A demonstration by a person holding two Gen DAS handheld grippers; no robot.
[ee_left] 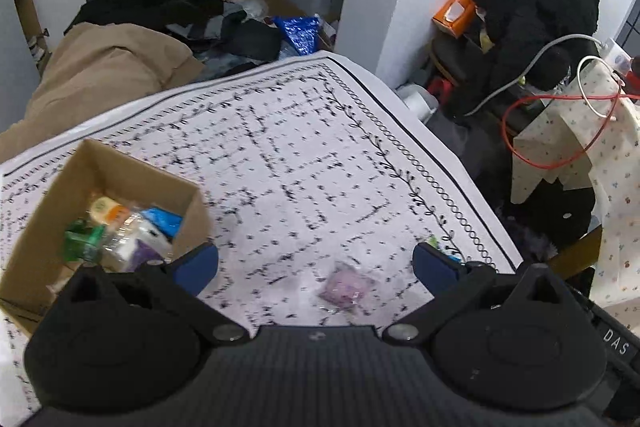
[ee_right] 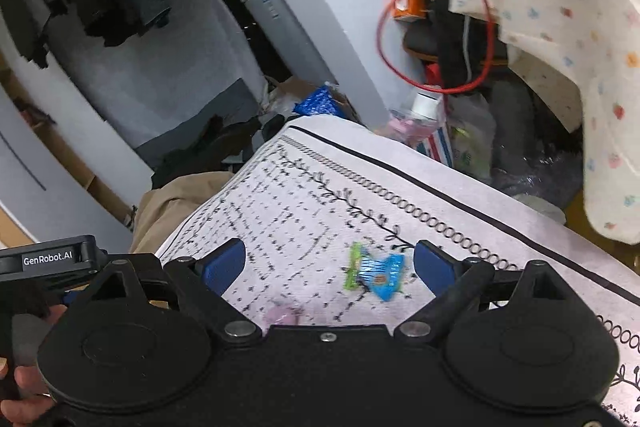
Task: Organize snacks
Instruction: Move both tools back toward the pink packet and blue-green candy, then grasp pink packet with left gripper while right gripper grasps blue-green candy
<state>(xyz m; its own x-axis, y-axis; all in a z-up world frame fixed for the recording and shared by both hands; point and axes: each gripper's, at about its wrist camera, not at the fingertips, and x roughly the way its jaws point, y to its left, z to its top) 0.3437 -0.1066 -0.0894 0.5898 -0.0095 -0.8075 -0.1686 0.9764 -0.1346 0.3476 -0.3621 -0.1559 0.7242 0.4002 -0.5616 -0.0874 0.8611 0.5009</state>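
Observation:
A cardboard box holding several wrapped snacks stands on the patterned white cloth at the left. A purple snack packet lies on the cloth between my left gripper's open blue fingers. In the right wrist view my right gripper is open above a blue packet and a green packet lying near the cloth's edge. The purple packet shows just in front of the right gripper's body. Both grippers are empty.
The cloth's right edge drops off to clutter: black clothing, an orange box, red and white cables, a spotted fabric. A tan blanket lies beyond the far-left edge.

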